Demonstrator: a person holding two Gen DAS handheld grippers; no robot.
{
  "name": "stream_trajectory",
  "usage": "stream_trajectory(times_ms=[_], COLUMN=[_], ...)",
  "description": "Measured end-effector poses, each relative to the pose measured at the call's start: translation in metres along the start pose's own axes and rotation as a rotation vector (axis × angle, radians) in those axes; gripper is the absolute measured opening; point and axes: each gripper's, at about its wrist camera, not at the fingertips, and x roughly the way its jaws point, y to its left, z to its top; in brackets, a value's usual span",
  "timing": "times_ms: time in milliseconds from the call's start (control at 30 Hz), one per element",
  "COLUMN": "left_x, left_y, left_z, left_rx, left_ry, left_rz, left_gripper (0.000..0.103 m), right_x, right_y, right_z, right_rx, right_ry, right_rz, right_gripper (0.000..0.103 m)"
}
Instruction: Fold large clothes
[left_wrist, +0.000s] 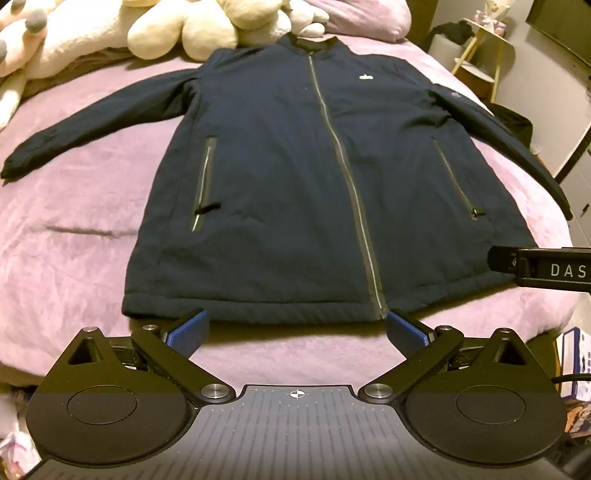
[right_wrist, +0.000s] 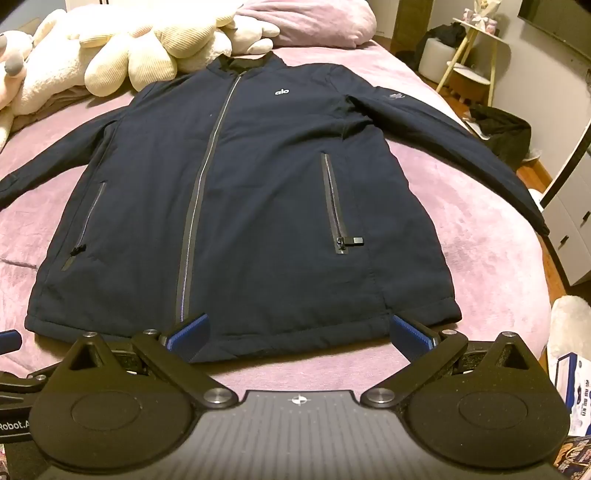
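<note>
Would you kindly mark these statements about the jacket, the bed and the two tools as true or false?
1. The jacket lies spread flat, front up. True.
2. Its main zipper is undone. False: it is closed from hem to collar.
3. Both sleeves are folded across the chest. False: they stretch outward.
4. The left tool is open and empty. True.
5. The right tool grips the hem. False: it is open, holding nothing.
6. Plush toys lie beyond the collar. True.
</note>
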Motion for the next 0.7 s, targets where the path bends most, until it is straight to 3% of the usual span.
stream_trajectory(times_ms=[700], left_x=[0.0002], left_y=[-0.0016], left_z=[-0.0021], left_rx=[0.001], left_ry=[-0.003], left_rz=[0.0], left_gripper=[0.103], right_x=[0.0021], right_y=[0.0024], right_z=[-0.0023], right_rx=[0.0], right_ry=[0.006], right_rz=[0.008], right_gripper=[0.103])
